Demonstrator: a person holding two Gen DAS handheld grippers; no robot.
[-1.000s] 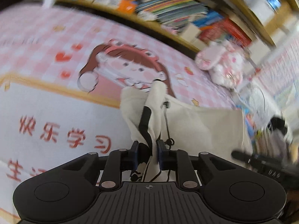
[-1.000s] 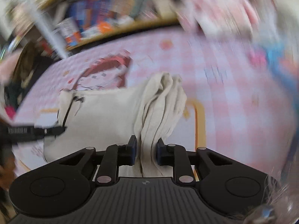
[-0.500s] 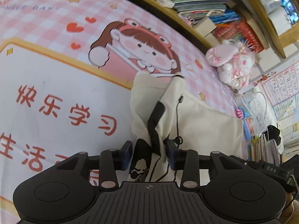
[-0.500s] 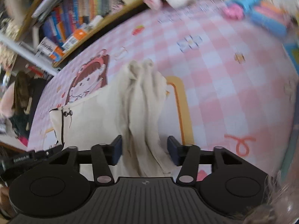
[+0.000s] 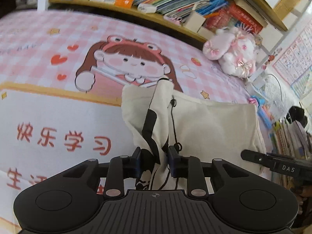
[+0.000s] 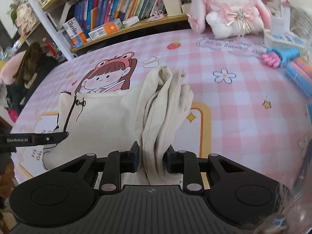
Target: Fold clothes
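the left gripper has its jaws partly apart with a bunched fold of the cream garment and its black drawstring between them; whether the pads press the cloth cannot be told. the garment lies on the pink checked mat, spreading ahead and to the right of these tongs. the right gripper stands equally partly open around a bundled cream fold rising ahead of it. beyond both, a bookshelf borders the mat; ahead-right sits a plush rabbit, further right coloured pens.
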